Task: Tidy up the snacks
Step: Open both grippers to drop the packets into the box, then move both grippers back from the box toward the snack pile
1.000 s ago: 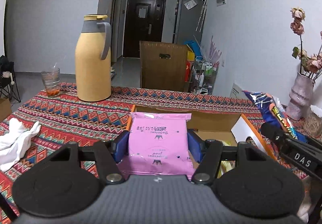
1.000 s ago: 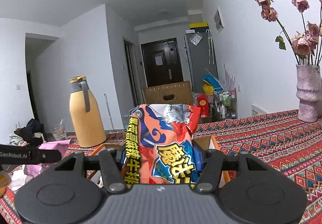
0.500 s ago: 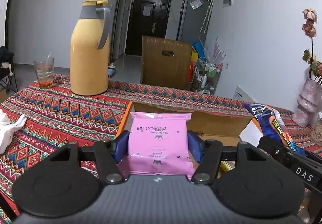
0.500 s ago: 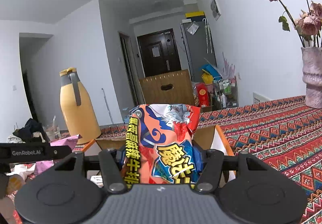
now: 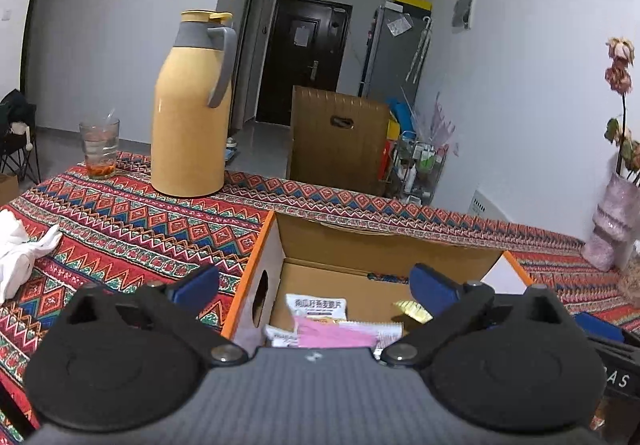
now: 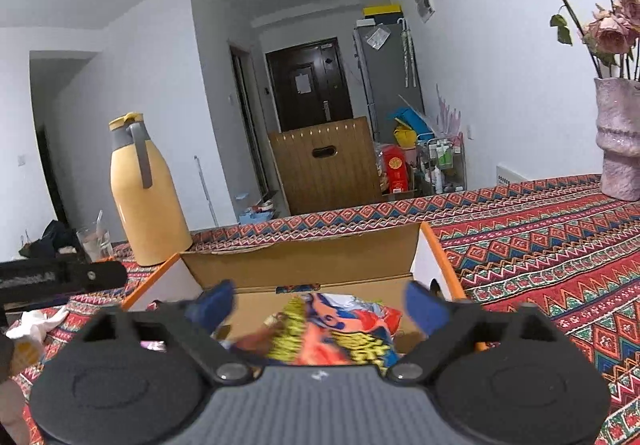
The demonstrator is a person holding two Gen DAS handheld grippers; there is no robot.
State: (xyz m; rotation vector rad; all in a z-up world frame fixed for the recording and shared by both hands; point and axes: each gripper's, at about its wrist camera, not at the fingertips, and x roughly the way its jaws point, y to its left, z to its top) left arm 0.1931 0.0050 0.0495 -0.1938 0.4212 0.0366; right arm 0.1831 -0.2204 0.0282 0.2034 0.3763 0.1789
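Left wrist view: half a sec earlier the left gripper (image 5: 314,287) pinched the pink packet (image 5: 332,335); now its blue fingers (image 5: 196,285) were spread wide w/ nothing between them, and the packet lay inside the cardboard box (image 5: 384,245). In the box w/ it: a white snack pouch (image 5: 318,307) just behind the pink one, and a yellow wrapper (image 5: 412,310) to the right. Gripper hovered above the box's near edge, pointing slightly down. Thermos (image 5: 190,109) and glass (image 5: 99,147) stood well apart on the patterned tablecloth (image 5: 132,225).

Right wrist view: the orange chip bag (image 6: 332,329), clamped before, was now blurred and lying low in the same box (image 6: 304,265), free of the jaws. Right gripper (image 6: 320,303) was spread apart, its fingers (image 6: 424,307) on either side above the bag, tilted down over the box. Vase (image 6: 618,137) stood far right on the cloth.
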